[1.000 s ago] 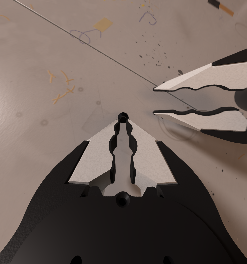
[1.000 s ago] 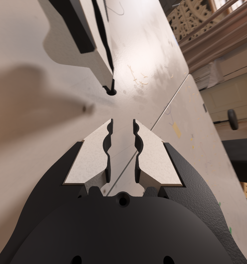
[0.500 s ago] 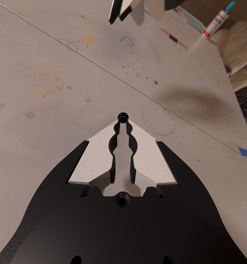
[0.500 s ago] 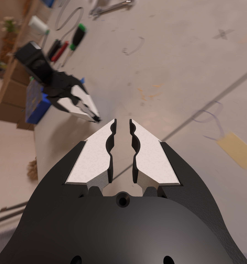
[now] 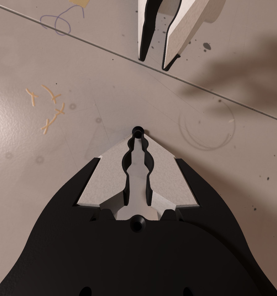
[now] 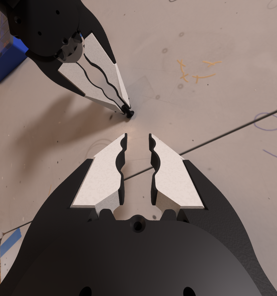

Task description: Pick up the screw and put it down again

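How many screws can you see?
1. The black screw is pinched at the tips of the left tool, its head at the table. I see no others.

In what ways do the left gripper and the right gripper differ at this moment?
The left gripper is shut on the black screw at its fingertips; the right gripper is open and holds nothing. The left gripper's tips are down at the table, where the screw's head seems to touch; the right gripper's tips point toward the screw, apart from it. Both have white fingers with wavy black pads.
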